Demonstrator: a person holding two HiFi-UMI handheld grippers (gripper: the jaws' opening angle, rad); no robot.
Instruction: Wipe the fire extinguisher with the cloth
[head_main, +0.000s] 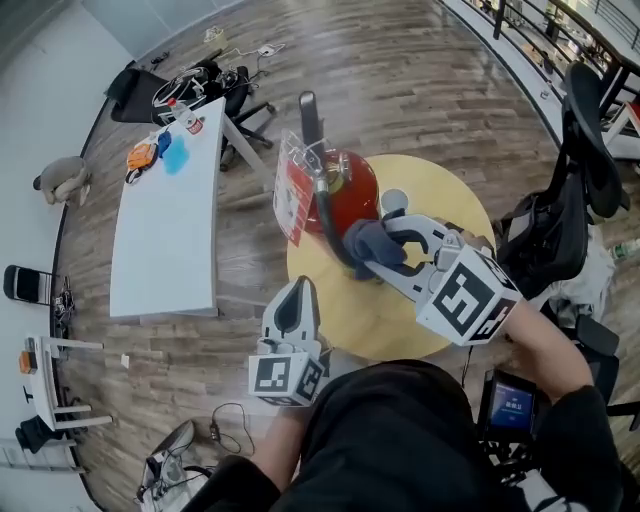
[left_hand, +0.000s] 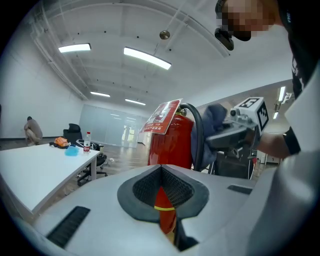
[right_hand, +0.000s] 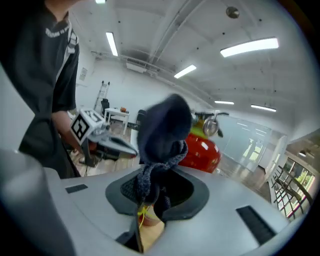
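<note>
Soft blue cloth, clamped in right tool; left tool closed, empty. Fire extinguisher likely heavy, slick: steady by handle.

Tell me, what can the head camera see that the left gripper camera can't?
Only the head view shows the left gripper from outside, with its marker cube, and a small lit screen. Only the left gripper view shows the ceiling lights and that gripper's jaws closed together up close. Both show the red fire extinguisher, the dark cloth pinched in the right gripper, and the white table.
</note>
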